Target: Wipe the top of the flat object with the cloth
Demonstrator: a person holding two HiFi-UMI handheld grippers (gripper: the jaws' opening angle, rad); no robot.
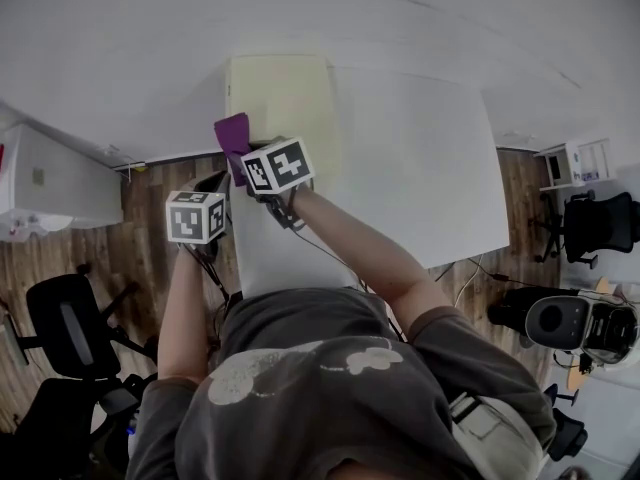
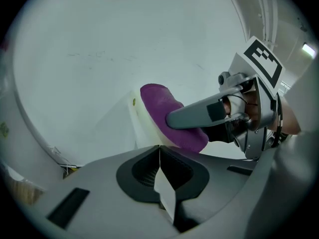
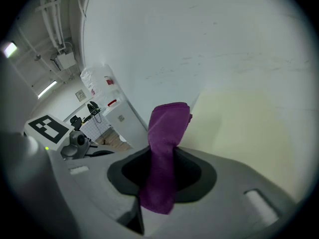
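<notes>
A pale yellow flat board (image 1: 285,103) lies on the far left part of the white table (image 1: 420,168). My right gripper (image 1: 243,158) is shut on a purple cloth (image 1: 233,133), which hangs at the board's near left corner. In the right gripper view the cloth (image 3: 167,128) sticks up out of the jaws (image 3: 162,153), with the board (image 3: 239,128) to its right. My left gripper (image 1: 215,181) hovers just left of the table edge, shut and empty (image 2: 159,147). Ahead of it in its own view are the cloth (image 2: 162,106) and the board's edge (image 2: 142,126).
Left of the table stands a white cabinet (image 1: 50,183), with black office chairs (image 1: 70,328) on the wooden floor below it. Another chair (image 1: 600,223) and a small white shelf (image 1: 575,163) stand to the right. The table's right part is bare.
</notes>
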